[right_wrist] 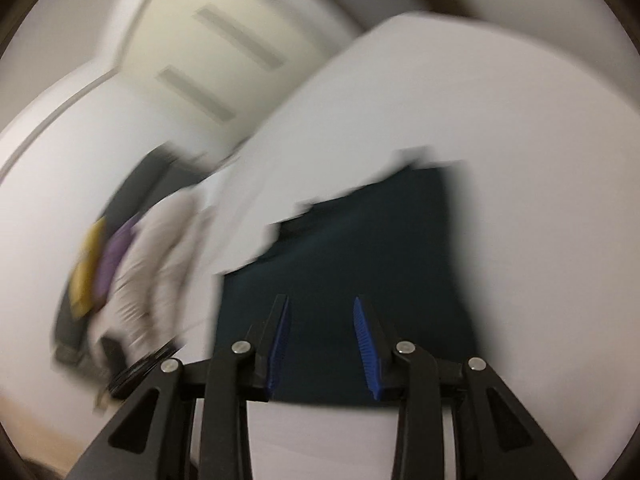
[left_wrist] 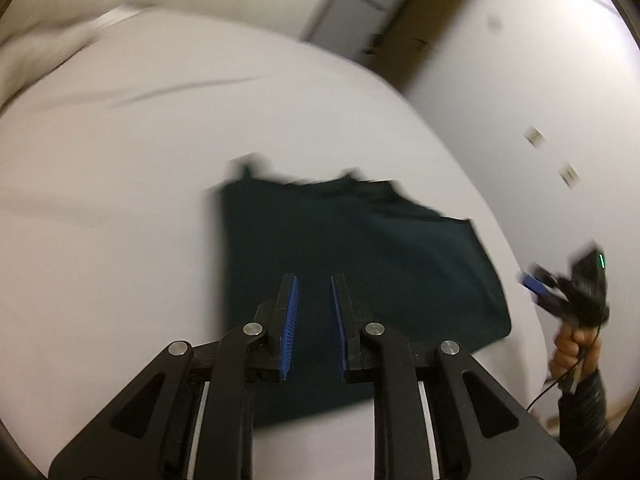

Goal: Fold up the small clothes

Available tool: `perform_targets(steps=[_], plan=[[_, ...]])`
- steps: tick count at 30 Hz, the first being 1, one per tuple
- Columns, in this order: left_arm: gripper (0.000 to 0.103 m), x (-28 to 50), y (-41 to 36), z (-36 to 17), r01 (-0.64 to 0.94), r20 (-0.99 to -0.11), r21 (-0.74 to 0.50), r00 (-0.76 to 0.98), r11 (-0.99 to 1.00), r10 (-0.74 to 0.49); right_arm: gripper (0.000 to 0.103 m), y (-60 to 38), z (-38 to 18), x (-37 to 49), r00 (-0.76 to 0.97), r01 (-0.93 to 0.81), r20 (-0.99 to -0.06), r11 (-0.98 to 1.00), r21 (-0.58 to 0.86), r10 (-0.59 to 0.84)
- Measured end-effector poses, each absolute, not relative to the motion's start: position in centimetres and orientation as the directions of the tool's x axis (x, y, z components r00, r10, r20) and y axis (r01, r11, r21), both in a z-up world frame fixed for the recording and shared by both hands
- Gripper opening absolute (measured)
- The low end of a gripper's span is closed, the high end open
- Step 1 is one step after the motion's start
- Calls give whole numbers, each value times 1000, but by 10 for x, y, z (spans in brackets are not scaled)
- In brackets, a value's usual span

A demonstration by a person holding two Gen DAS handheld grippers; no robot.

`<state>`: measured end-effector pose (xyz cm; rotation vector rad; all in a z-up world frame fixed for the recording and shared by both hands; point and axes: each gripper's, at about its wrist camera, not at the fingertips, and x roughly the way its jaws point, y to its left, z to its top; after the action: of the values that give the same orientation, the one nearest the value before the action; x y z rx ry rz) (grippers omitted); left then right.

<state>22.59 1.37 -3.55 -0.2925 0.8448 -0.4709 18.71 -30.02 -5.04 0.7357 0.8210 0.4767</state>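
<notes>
A dark teal garment (left_wrist: pixel 360 272) lies folded flat on the white table (left_wrist: pixel 120 200). It also shows in the right wrist view (right_wrist: pixel 360 260). My left gripper (left_wrist: pixel 313 280) is open and empty, hovering over the garment's near edge. My right gripper (right_wrist: pixel 321 302) is open and empty above the garment's near edge. The right gripper also shows in the left wrist view (left_wrist: pixel 560 292), held in a hand off the garment's right side. Both views are blurred by motion.
A pile of pale, purple and yellow clothes (right_wrist: pixel 132 264) lies at the table's left in the right wrist view. A pale cloth heap (left_wrist: pixel 48 40) sits at the far left. A wall (left_wrist: pixel 540 80) stands beyond the table's right edge.
</notes>
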Motion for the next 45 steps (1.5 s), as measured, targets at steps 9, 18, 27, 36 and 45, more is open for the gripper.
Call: perform_targets(steps=[9, 18, 27, 36, 45], plan=[[16, 343, -52, -99, 198, -764, -279, 548, 940, -342, 30, -222, -131, 311, 492, -32, -472, 557, 830, 732], [13, 355, 10, -133, 125, -675, -512, 553, 850, -488, 0, -382, -157, 286, 769, 213, -442, 466, 859, 462], [13, 347, 1, -143, 137, -646, -527, 576, 839, -500, 7, -425, -125, 216, 878, 344, -447, 427, 836, 170], [13, 341, 2, -142, 147, -634, -510, 602, 848, -486, 24, -242, -118, 228, 654, 3, -427, 562, 827, 625], [13, 340, -1, -144, 153, -635, -490, 612, 858, -471, 0, -359, -154, 185, 821, 246, -436, 459, 854, 370]])
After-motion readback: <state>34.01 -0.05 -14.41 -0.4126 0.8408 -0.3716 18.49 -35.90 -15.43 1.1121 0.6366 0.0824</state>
